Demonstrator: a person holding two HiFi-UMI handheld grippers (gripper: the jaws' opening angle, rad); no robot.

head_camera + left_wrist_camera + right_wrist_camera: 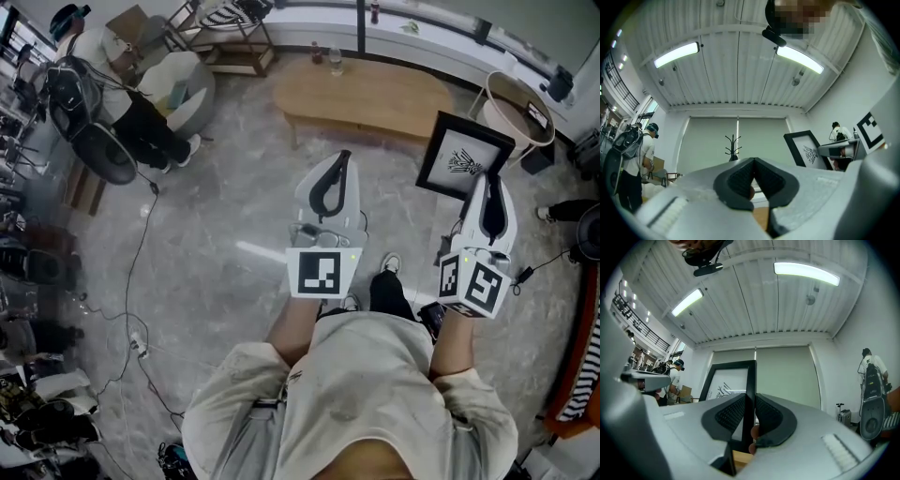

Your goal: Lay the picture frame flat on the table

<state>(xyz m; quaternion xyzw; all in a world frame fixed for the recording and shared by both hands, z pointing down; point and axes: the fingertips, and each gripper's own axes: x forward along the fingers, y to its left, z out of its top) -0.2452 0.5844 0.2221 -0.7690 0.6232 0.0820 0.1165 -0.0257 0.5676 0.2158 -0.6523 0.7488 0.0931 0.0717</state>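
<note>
The person's pale shirt fills the bottom of the head view, with both forearms reaching out ahead. Each arm ends at a gripper's marker cube: the left one [323, 270] and the right one [476, 281].

The left gripper [337, 161] points forward over the grey marbled floor [216, 216]. Its own view shows its jaws [753, 164] brought together at the tips, with nothing between the dark ribbed pads.

The right gripper [487, 176] has the picture frame [464, 155]. In its own view, the jaws [750, 404] are pressed on either side of the frame's [729, 380] black right-hand bar. They stand only as far apart as that bar is thick. The frame is upright in the grip and carried in the air, not resting on anything. It is black with a white print bearing a dark, feathery drawing. From the left gripper view, the frame [806, 150] shows off to the right, leaning a little.

In the head view, the frame sits just beside the right end of the low wooden table [375, 94], with the floor under most of it. A clear bottle [335, 61] stands near the table's far edge.

A round side table [511, 103] with a white rim stands to the right, beyond the frame. A person in a white top and dark trousers [112, 66] sits by a pale armchair [183, 89] far off at the upper left. A cable [141, 272] trails across the floor on that side.
</note>
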